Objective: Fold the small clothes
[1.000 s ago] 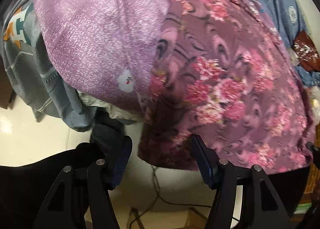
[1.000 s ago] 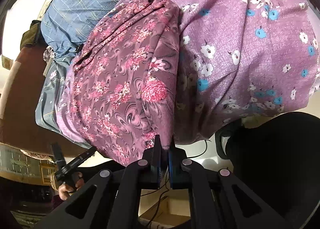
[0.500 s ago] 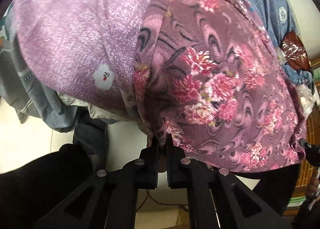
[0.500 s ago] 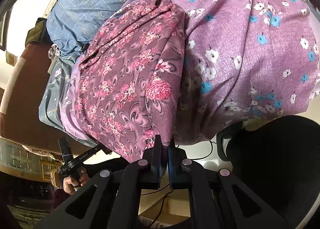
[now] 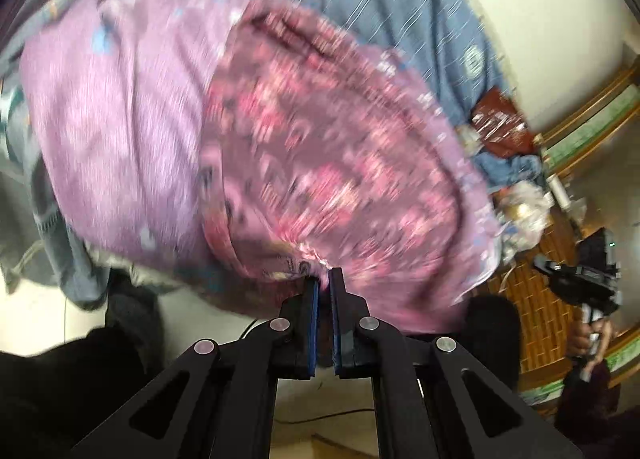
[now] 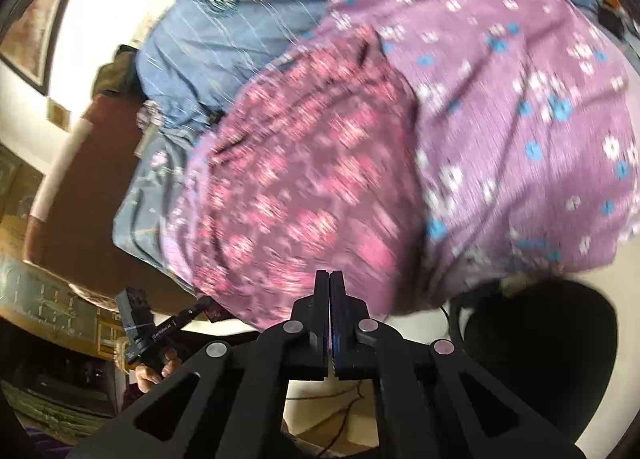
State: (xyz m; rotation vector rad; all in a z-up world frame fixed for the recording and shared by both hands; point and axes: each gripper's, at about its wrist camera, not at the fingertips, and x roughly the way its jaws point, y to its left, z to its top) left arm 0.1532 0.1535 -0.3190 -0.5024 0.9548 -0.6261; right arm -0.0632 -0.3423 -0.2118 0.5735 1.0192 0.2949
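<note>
Evenly lit, fairly bright, no hard shadows. Heavy motion blur across the floral garment (image 5: 328, 163) and the lilac cloth (image 6: 520, 119) in both views; gripper fingers (image 5: 312, 323) sharp. Washed-out glare on the pale wall (image 5: 552, 19). Strong fisheye bending, dark vignette at the corners.

Floral garment (image 5: 320, 163), near hem pinched up at two spots.
Dark mauve fabric with pink flower print, blurred in both views. It lies spread on the lilac cloth (image 6: 520, 119) with white and blue flowers, covering that cloth's middle strip, its far end toward the blue sheet (image 6: 248, 31). The near edge is bunched and lifted where it hangs over the lilac cloth's front edge.
</note>
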